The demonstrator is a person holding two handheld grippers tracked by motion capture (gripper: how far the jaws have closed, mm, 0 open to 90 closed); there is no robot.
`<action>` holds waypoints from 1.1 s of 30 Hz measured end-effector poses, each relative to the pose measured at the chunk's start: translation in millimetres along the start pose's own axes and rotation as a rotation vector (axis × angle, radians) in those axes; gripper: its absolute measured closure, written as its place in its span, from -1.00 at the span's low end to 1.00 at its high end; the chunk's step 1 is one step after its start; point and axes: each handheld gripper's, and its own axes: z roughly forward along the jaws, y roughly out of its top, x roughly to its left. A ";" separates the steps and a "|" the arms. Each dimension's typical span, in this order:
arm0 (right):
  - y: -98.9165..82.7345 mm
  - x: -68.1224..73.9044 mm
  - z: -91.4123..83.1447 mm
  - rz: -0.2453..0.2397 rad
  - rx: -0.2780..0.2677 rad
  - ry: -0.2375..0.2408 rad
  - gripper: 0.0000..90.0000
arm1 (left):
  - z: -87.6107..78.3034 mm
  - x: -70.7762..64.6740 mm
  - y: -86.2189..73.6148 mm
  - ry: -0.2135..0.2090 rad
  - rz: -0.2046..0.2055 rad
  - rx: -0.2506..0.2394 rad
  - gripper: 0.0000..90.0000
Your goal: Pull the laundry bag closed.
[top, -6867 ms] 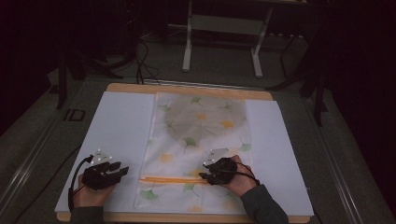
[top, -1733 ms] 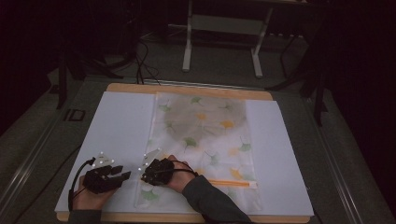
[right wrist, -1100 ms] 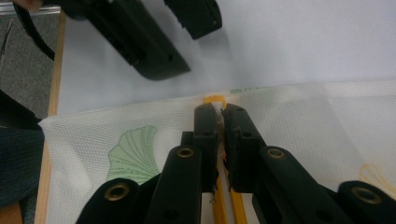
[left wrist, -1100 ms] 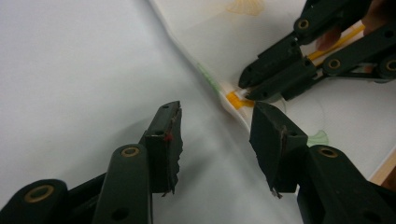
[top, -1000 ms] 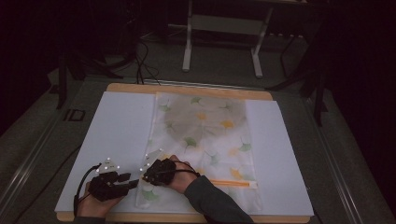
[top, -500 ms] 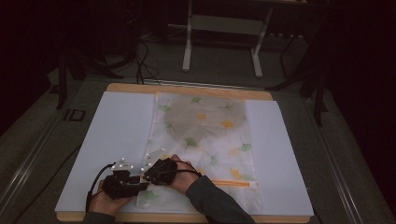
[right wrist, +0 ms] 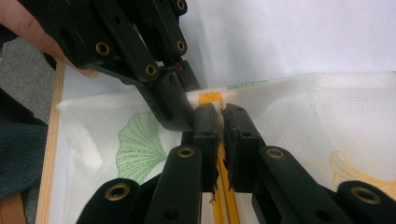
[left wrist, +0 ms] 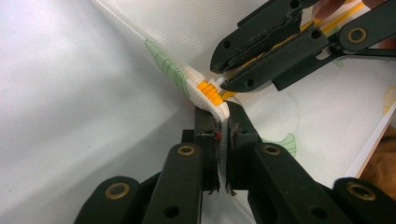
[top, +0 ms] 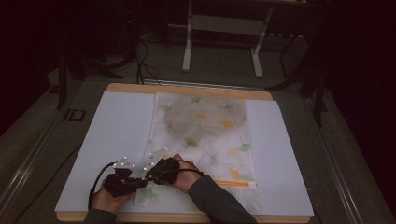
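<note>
Zipper (left wrist: 211, 91) of mesh bag (top: 205, 135) seems almost fully run to lower left; left gripper (left wrist: 223, 122) has just closed on bag edge, right gripper (right wrist: 219, 122) pinches zipper pull, maybe only release is left.

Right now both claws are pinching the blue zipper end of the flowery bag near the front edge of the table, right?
Almost. The zipper is orange, not blue, as the left gripper view shows. The rest holds: the left claw is shut on the flowery bag at the zipper end, its jaws having just closed on the fabric, and the right claw pinches there too, near the table front edge.
</note>
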 end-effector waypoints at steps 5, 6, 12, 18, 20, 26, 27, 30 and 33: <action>-1.7 -1.4 0.2 -0.002 0.000 0.010 0.87 | -0.1 -0.6 -0.2 0.004 0.007 0.000 0.92; -2.1 -1.6 0.2 -0.001 0.002 0.012 0.88 | -0.4 -0.4 -0.3 0.003 0.004 -0.002 0.93; -6.0 -3.2 3.0 0.000 0.008 0.015 0.88 | -1.2 0.0 -0.3 0.006 0.006 -0.004 0.93; -9.2 -3.6 3.5 -0.004 0.022 0.012 0.88 | -3.3 0.3 -0.4 0.004 0.005 -0.016 0.93; -11.3 -3.8 3.8 -0.002 0.024 0.004 0.88 | -3.5 0.2 -0.5 0.003 0.004 -0.019 0.93; -15.7 -4.0 4.5 0.003 0.034 0.007 0.88 | -4.5 0.7 -0.9 0.000 0.005 -0.018 0.93; -15.8 -3.9 4.3 0.002 0.035 0.006 0.88 | -4.8 0.8 -1.0 -0.001 0.005 -0.019 0.93; -16.2 -3.3 4.6 -0.011 0.050 -0.004 0.89 | -6.1 1.3 -1.4 -0.003 -0.001 -0.031 0.93; -19.1 -3.7 4.2 -0.004 0.056 -0.006 0.89 | -7.2 2.4 -1.9 -0.005 0.000 -0.033 0.93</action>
